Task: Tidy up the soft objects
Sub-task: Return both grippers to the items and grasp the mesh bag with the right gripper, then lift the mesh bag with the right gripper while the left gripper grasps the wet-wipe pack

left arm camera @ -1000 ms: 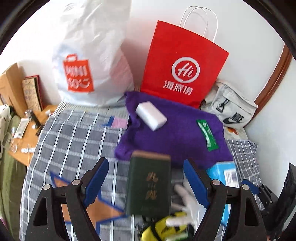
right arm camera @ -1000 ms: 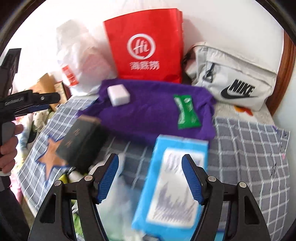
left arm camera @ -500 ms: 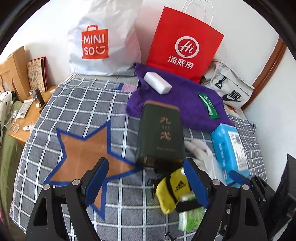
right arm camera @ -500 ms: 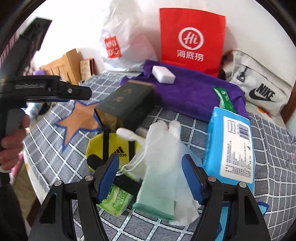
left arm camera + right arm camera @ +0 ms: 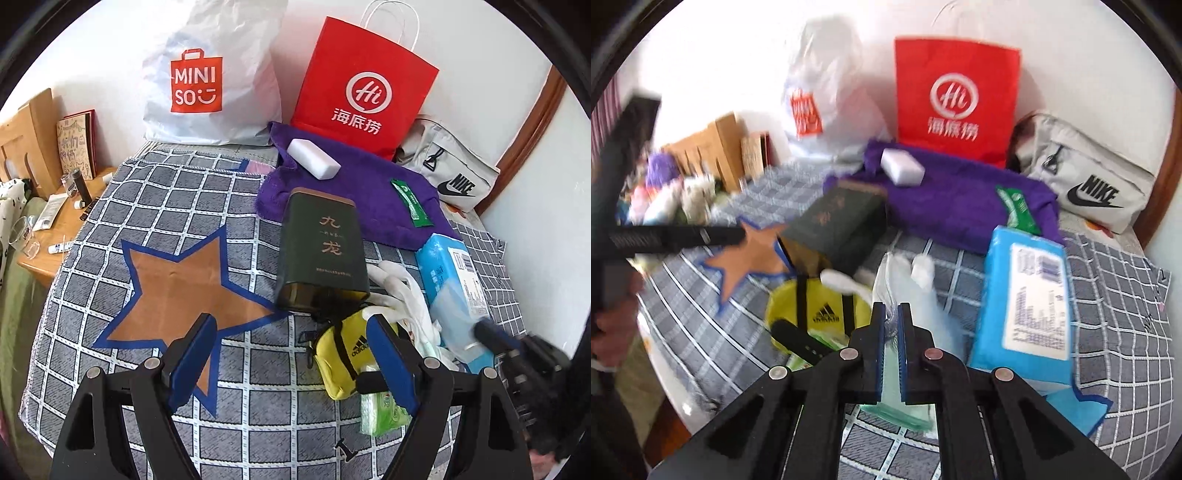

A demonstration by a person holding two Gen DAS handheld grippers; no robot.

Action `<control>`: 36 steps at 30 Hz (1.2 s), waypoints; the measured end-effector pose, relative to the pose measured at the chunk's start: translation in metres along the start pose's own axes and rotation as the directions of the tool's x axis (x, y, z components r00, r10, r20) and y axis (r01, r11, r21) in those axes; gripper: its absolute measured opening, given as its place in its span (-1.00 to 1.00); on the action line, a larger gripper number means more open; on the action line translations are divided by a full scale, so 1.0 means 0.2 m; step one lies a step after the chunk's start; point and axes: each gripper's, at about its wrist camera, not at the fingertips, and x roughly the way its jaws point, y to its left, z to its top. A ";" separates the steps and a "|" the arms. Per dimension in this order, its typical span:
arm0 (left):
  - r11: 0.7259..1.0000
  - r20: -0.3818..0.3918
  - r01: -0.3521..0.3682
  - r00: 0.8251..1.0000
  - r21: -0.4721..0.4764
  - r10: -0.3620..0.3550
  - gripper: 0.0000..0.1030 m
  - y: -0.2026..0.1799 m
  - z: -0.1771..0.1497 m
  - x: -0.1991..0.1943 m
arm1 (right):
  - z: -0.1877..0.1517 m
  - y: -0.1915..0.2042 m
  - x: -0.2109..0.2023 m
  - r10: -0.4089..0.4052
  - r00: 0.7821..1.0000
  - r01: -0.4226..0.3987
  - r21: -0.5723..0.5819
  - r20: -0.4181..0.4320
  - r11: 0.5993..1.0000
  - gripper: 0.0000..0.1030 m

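Observation:
My right gripper is shut on a thin white glove with a green cuff, which lies on the checked cloth between a yellow Adidas pouch and a blue wipes pack. My left gripper stands open above the cloth's orange star, holding nothing. Just right of it lie the pouch, the glove and a small green tissue pack. A purple towel farther back carries a white block and a green sachet.
A dark green tin lies on its side between towel and pouch. A red paper bag, a white Miniso bag and a grey Nike bag line the wall. A wooden side table with small items stands left.
The right gripper moved left from over the blue pack to the glove and shut on it. The left gripper drew back from the tin, so more of the cloth and star shows.

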 end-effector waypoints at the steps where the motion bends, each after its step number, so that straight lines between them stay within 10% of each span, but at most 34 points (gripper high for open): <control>1: 1.000 -0.002 0.000 1.000 0.002 0.000 0.60 -0.01 -0.01 0.00 | 0.00 -0.02 -0.05 0.015 1.000 -0.016 0.020 0.015 1.000 -0.89; 10: 1.000 -0.029 -0.007 1.000 0.000 0.007 0.60 -0.08 -0.11 -0.03 | -0.14 -0.22 -0.32 0.153 0.984 -0.167 0.182 0.089 0.969 -0.89; 21: 0.999 -0.059 -0.034 0.998 0.008 0.034 0.60 -0.18 -0.22 0.02 | -0.56 -0.63 -0.21 -0.077 0.990 0.112 0.313 -0.122 0.943 -0.78; 27: 0.999 -0.083 -0.041 0.996 0.011 0.042 0.60 -0.21 -0.24 0.08 | -0.62 -0.64 -0.23 -0.080 0.993 0.099 0.258 -0.083 0.961 0.68; 36: 0.999 -0.110 -0.028 0.993 0.036 0.031 0.60 -0.23 -0.27 0.14 | -0.59 -0.45 0.05 -0.038 0.988 0.060 0.146 -0.148 0.988 0.78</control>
